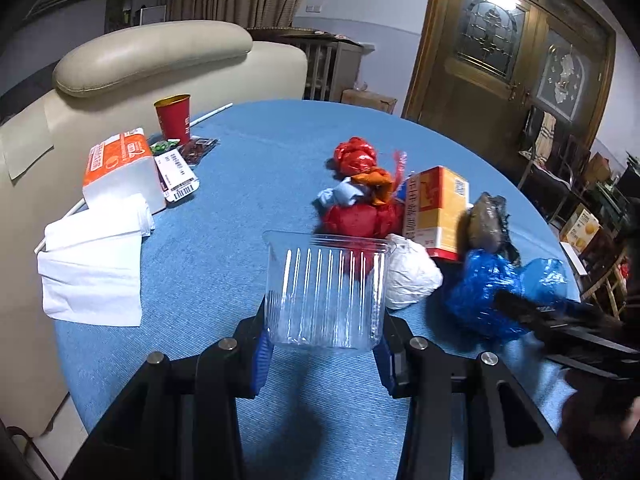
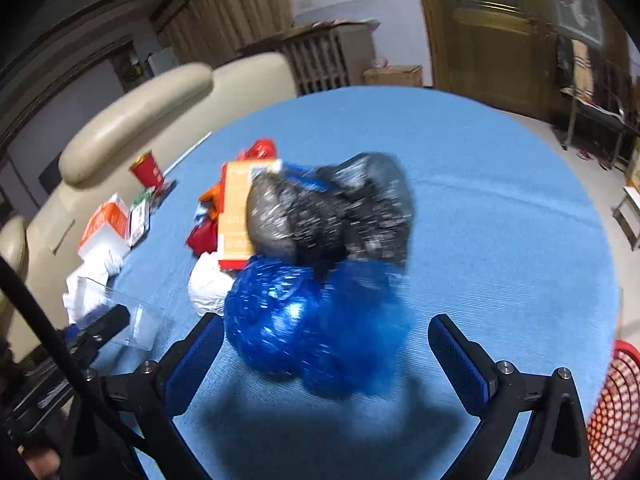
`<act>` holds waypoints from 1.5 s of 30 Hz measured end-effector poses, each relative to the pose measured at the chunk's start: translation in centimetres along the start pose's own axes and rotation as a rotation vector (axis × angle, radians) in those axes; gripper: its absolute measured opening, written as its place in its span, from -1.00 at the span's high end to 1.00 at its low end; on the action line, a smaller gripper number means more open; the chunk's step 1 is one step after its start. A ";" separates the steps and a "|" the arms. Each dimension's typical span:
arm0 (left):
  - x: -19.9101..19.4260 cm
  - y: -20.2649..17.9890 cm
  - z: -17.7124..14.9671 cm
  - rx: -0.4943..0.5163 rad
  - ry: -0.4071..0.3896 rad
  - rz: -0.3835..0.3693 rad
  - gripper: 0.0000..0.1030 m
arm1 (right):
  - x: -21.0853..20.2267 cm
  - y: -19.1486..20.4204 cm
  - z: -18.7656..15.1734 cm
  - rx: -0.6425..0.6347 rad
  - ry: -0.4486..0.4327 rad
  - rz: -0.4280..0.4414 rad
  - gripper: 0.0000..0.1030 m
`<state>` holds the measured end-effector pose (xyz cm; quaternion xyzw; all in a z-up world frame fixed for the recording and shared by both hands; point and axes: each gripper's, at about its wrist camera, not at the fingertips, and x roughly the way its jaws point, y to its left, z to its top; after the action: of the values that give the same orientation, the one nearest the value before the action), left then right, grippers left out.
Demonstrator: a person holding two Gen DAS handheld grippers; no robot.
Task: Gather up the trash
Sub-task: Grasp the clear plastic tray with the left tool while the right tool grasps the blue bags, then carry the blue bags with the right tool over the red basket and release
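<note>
The left gripper [image 1: 324, 354] clamps the clear plastic cup [image 1: 326, 292]; squeezing harder could crack its thin wall. The right gripper [image 2: 326, 350] stands wide with the blue bag [image 2: 316, 320] between its fingers, untouched; closing off-centre could let the crumpled film slide out.

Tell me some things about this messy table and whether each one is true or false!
1. The left hand-held gripper is shut on a clear ribbed plastic cup. True.
2. The right hand-held gripper is squeezing a red paper cup. False: its jaws are open around a crumpled blue plastic bag, and the red paper cup stands far off near the sofa.
3. A crumpled black plastic bag lies just beyond the blue bag. True.
4. The table has a green cloth. False: the round tablecloth is blue.
5. A red mesh basket shows at the right edge of the right wrist view. True.
</note>
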<state>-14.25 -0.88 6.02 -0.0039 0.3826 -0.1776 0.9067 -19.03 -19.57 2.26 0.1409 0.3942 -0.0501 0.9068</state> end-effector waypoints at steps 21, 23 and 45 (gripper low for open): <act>-3.4 -6.5 -1.3 0.103 -0.013 -0.063 0.13 | -6.7 -2.9 -3.3 0.075 -0.061 0.068 -0.33; -3.9 -7.6 -1.4 0.123 -0.015 -0.082 0.13 | -8.0 -3.6 -3.6 0.092 -0.085 0.060 -0.33; -6.9 -20.0 -2.6 0.346 -0.025 -0.291 0.13 | -18.6 -16.4 -8.3 0.327 -0.234 -0.168 -0.33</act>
<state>-26.93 -17.04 11.79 0.0942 0.3307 -0.3696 0.8633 -40.89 -33.20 6.89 0.2460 0.2830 -0.2050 0.9041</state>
